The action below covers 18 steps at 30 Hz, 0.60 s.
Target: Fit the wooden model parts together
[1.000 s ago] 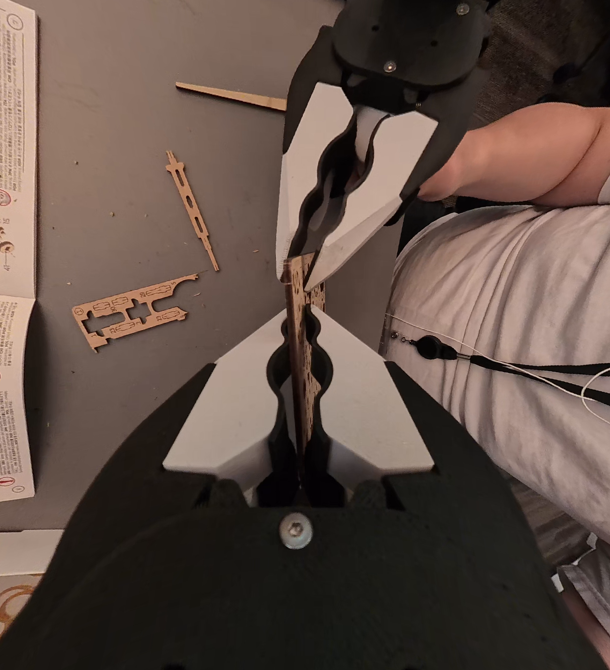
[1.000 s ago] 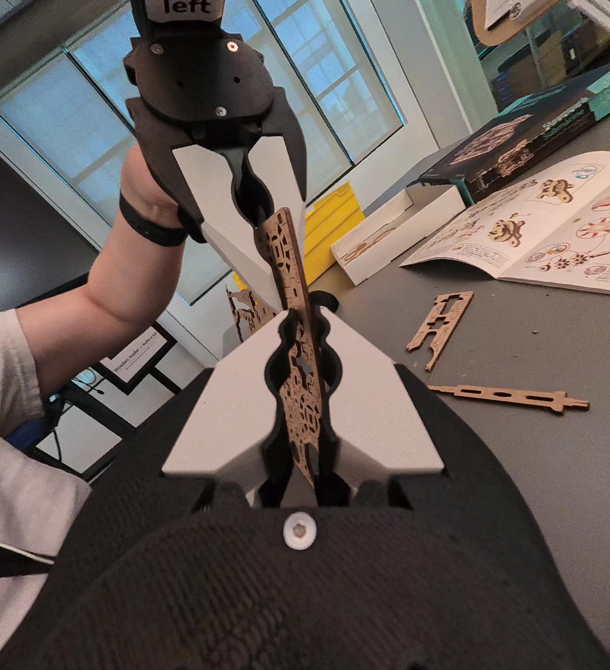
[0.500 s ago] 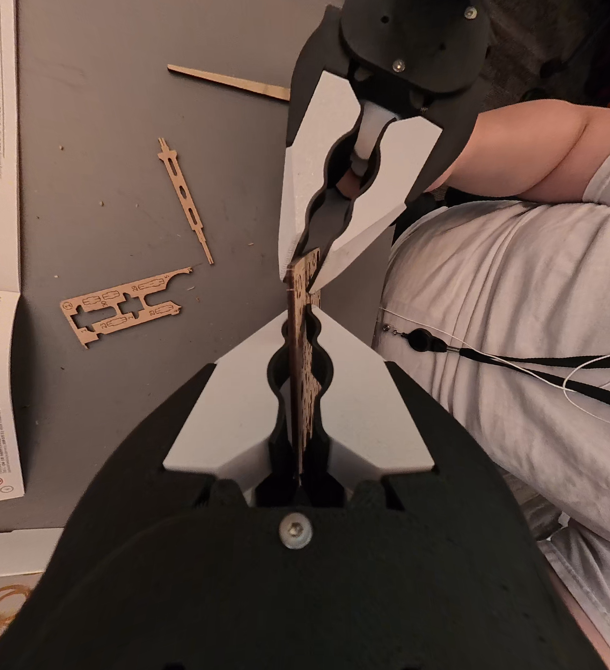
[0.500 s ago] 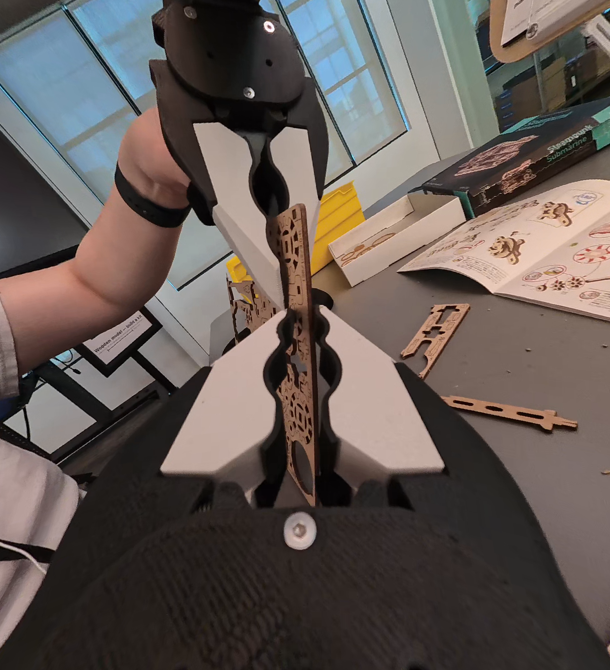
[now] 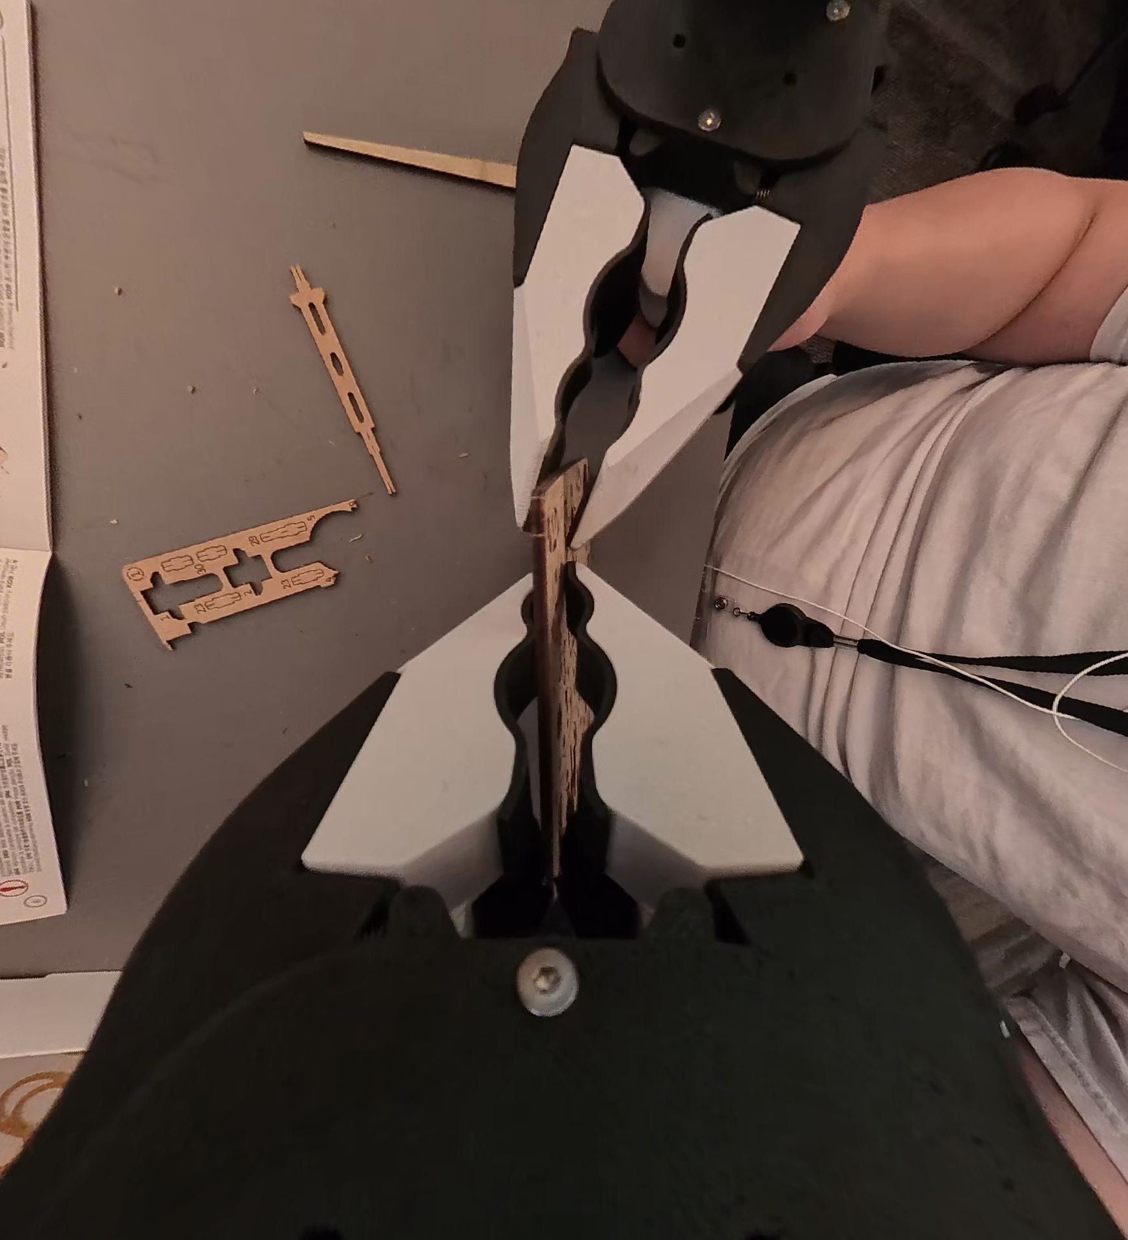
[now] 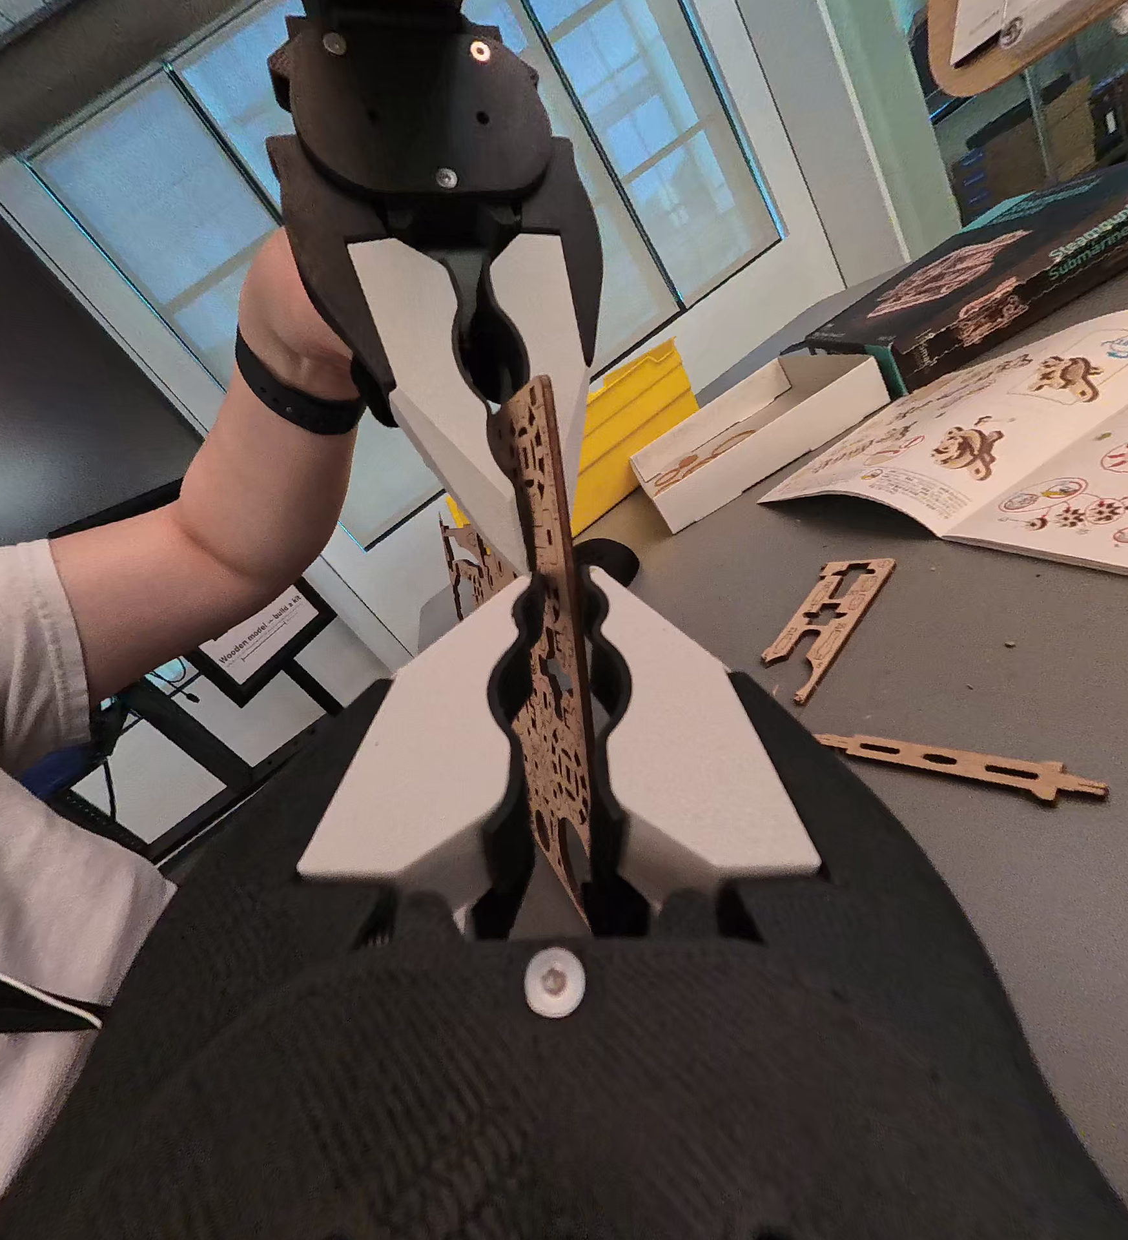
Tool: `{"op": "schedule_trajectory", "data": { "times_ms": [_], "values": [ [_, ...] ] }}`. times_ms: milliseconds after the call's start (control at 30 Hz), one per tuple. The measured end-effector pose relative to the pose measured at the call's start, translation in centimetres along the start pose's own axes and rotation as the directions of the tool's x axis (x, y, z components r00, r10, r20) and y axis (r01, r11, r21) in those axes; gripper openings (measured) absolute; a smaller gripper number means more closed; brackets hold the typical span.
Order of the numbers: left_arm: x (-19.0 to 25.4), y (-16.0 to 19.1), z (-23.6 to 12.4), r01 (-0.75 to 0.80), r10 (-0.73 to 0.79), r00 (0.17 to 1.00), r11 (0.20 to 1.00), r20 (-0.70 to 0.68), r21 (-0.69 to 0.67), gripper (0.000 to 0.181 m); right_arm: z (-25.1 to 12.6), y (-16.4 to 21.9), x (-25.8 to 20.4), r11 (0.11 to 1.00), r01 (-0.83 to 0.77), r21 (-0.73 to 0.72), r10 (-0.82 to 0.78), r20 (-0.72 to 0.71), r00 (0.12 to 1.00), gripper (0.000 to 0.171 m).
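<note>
A thin, laser-cut wooden sheet (image 6: 551, 704) is clamped between both grippers above the grey table (image 5: 212, 268). It shows edge-on in the left wrist view (image 5: 555, 704). My left gripper (image 5: 554, 584) is shut on one end of it. My right gripper (image 6: 557, 577) is shut on the other end. The two grippers meet tip to tip, the right one (image 5: 557, 523) facing the left, the left one (image 6: 534, 557) above the right. A flat cut-out piece (image 5: 239, 577) and a slotted strip (image 5: 339, 376) lie loose on the table.
A thin stick (image 5: 407, 158) lies farther off. An open instruction booklet (image 6: 1017, 456), a white box tray (image 6: 749, 436), the dark kit box (image 6: 1017, 268) and a yellow bin (image 6: 635, 416) stand around. The person's body in a grey shirt (image 5: 950, 604) is right of the grippers. Left and right tips are no more than a few centimetres apart. From either gripper's tips it is about 12 cm to the flat cut-out piece (image 5: 239, 577). My right wrist view (image 6: 826, 610) looks at it from another angle.
Both grippers have kept hold of the sheet. In the right wrist view the left gripper has swung to the right and turned more square-on, and the sheet stands straighter.
</note>
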<state>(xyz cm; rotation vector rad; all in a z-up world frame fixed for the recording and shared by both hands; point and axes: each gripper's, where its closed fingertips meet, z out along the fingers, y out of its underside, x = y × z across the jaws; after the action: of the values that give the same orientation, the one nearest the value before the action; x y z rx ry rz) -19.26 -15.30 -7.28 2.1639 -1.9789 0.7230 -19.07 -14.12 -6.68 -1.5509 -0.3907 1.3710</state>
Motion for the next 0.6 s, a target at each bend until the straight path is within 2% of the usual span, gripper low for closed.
{"op": "schedule_trajectory", "data": {
  "times_ms": [600],
  "values": [
    [0.00, 0.09, 0.04, 0.016, -0.016, 1.000, 1.000, -0.008, 0.001, 0.001, 0.15, 0.29, -0.01, 0.999, 0.026, -0.023, -0.027, -0.009, 1.000, 0.010]
  ]
}}
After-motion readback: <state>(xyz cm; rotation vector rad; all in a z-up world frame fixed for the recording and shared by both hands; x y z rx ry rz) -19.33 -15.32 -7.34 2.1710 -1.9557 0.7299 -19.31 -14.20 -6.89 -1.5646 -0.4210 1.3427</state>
